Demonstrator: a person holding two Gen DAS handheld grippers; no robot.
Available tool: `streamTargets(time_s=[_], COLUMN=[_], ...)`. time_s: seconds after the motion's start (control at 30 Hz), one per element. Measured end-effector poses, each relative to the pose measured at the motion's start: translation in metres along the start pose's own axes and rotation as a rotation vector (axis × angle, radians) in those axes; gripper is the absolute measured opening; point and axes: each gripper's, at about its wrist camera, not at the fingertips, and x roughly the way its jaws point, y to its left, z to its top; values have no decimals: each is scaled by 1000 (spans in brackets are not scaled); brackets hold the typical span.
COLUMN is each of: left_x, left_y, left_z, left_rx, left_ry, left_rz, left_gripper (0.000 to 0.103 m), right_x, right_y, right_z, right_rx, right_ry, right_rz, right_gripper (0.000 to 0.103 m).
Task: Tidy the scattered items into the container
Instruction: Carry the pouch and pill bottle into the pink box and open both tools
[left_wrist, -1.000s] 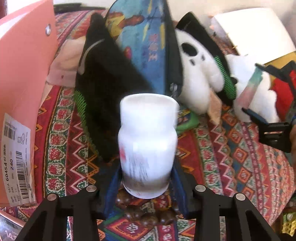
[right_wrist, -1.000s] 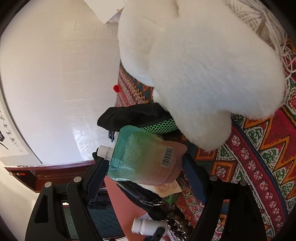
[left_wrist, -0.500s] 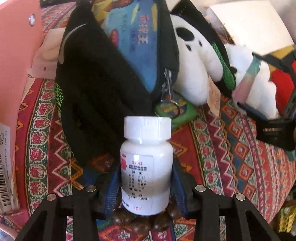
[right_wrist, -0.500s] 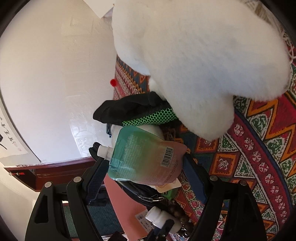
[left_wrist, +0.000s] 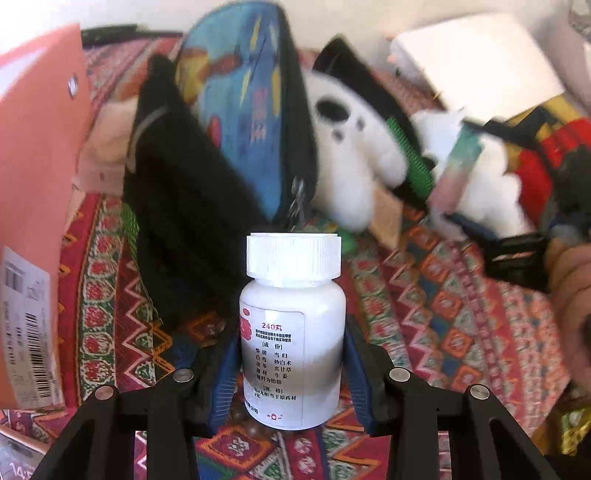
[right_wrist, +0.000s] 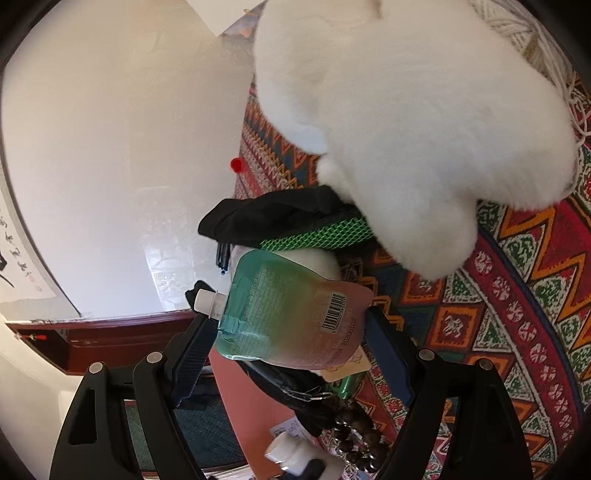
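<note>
Both grippers held one item each above the patterned cloth.

The left gripper (left_wrist: 293, 373) pointed steeply down toward the patterned cloth (left_wrist: 436, 317), and its jaws were closed about halfway onto a white pill bottle (left_wrist: 291, 332), which stood upright between the pads with its ribbed cap on top. Behind the bottle lay a black bag (left_wrist: 192, 206) with its zipper open. The right gripper (right_wrist: 291, 332) pointed only a little downward, with the jaws wide apart and pressed on both sides of a green-pink spout pouch (right_wrist: 291, 314); the pouch lay sideways, its white spout toward the left pad. A white plush toy (right_wrist: 424, 129) was just above the pouch. In the left view, a hand (left_wrist: 570, 295) was at the right edge.
</note>
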Motion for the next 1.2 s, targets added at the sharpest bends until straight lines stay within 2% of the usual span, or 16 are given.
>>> streamTargets(time_s=[0.23, 0.43, 0.57, 0.63, 0.73, 0.83, 0.87, 0.9, 0.97, 1.0, 1.1, 1.2], left_x=[-49, -112, -147, -161, -173, -175, -175, -177, -182, -187, -196, -197], left_y=[14, 55, 107, 138, 172, 196, 201, 204, 207, 208, 217, 228], left_z=[11, 24, 21, 17, 11, 10, 10, 8, 3, 0, -7, -11], left_rx=[-70, -157, -270, -341, -402, -417, -418, -423, -429, -431, -441, -471], left_ry=[-109, -262, -357, -398, -432, -432, -432, -438, -466, -489, -513, -505], left_rz=[-96, -125, -82, -34, 51, 117, 151, 198, 259, 274, 284, 290], left_gripper=[44, 44, 44, 44, 44, 44, 54, 75, 97, 99, 100, 100], right_x=[6, 21, 44, 58, 80, 106, 116, 125, 132, 134, 139, 147], right_y=[24, 73, 117, 136, 159, 178, 184, 190, 195, 197, 198, 191], right_z=[-21, -65, -118, -149, -190, -230, -244, -257, -277, -286, -298, -291], right_rx=[-73, -239, -418, -506, -621, -728, -764, -798, -858, -889, -943, -909], right_ry=[27, 80, 161, 203, 251, 295, 313, 321, 293, 276, 271, 282], right_rz=[11, 54, 88, 101, 110, 116, 125, 133, 129, 134, 152, 145], right_gripper=[83, 83, 83, 83, 83, 83, 84, 86, 97, 101, 101, 101])
